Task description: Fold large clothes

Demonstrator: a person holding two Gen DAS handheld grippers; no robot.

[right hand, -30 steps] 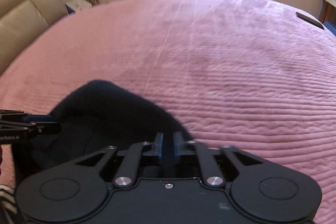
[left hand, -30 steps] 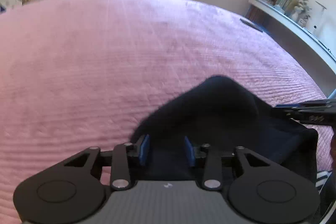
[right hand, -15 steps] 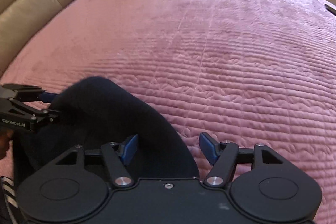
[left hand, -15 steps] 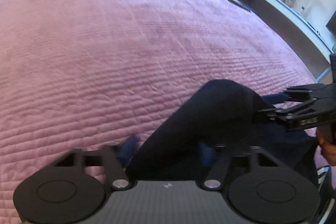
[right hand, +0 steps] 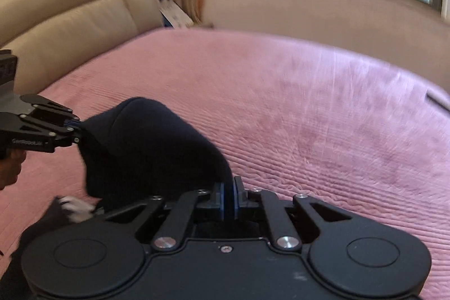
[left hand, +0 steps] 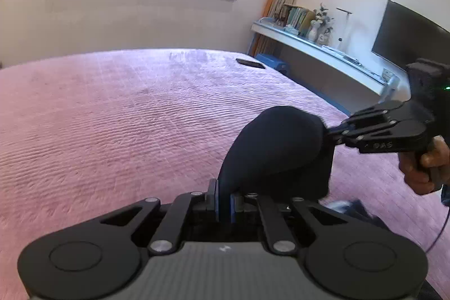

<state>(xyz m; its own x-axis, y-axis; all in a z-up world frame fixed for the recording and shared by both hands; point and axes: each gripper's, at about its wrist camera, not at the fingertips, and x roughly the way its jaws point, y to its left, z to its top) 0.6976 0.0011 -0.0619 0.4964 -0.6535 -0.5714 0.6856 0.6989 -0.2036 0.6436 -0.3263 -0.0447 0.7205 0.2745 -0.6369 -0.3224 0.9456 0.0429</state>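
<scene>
On the bed, the garment hangs between the two tools: the left tool grips it at 6 o'clock in the left wrist view, the right tool at 3 o'clock. A phone lies on the bed's far edge at 12 o'clock, a shelf beyond at 2 o'clock. In the right wrist view, the headboard stands at 10 o'clock.

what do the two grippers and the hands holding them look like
Both are black linkage grippers with silver pivot screws, round side discs and blue finger pads. The left gripper has a grey ribbed body; the right gripper is all black, with white lettering and a green light. A bare hand grips its handle.
</scene>
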